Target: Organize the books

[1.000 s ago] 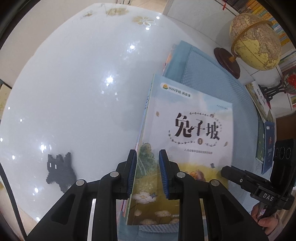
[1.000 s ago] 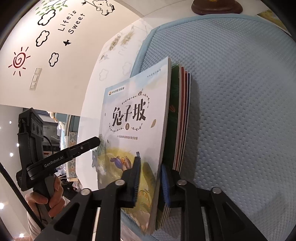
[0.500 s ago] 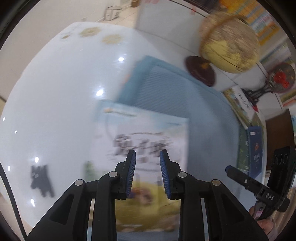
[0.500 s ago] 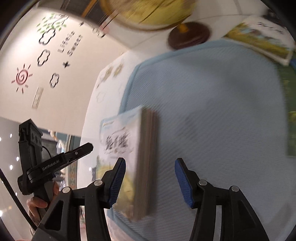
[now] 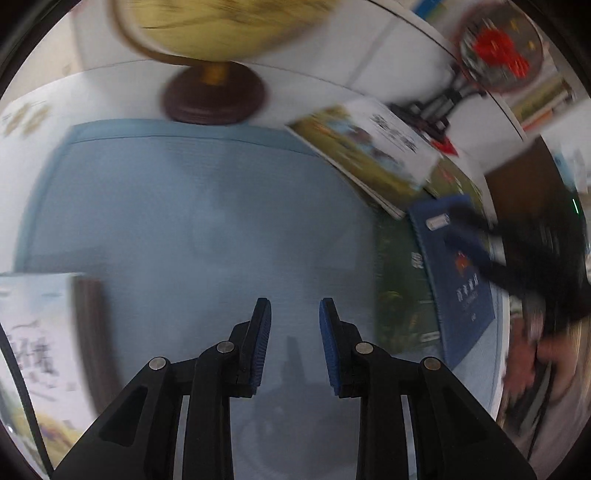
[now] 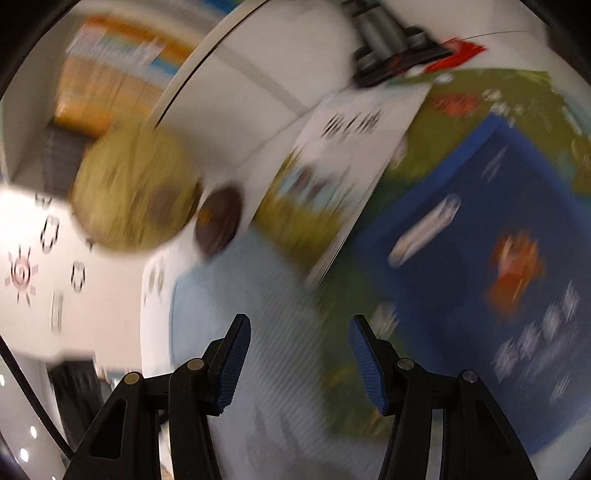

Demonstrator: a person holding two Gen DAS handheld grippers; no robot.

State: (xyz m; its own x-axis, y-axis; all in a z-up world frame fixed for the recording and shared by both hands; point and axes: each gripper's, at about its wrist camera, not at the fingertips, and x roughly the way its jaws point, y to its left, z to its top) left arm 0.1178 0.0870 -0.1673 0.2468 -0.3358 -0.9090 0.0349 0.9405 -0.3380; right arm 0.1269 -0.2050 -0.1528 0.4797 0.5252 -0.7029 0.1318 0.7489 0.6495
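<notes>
The stack of books with the pale picture cover (image 5: 37, 347) stands at the left edge of the blue mat (image 5: 184, 221), free of both grippers. My left gripper (image 5: 293, 306) hangs over the bare mat, jaws a little apart with nothing between them. To the right lie a white-and-yellow picture book (image 5: 369, 147), a green book (image 5: 402, 280) and a dark blue book (image 5: 458, 273). My right gripper (image 6: 299, 321) is open and empty above the mat edge, near the blue book (image 6: 480, 258) and the picture book (image 6: 332, 177). Both views are blurred by motion.
A globe (image 5: 221, 22) on a dark round base (image 5: 214, 96) stands behind the mat. A red ornament on a black stand (image 5: 498, 62) sits at the back right. A hand (image 5: 524, 354) holds the right gripper's handle at the right edge.
Both grippers have let go of the book stack and swung right across the mat toward the loose books. The right jaws have widened. The stack is left behind on the left.
</notes>
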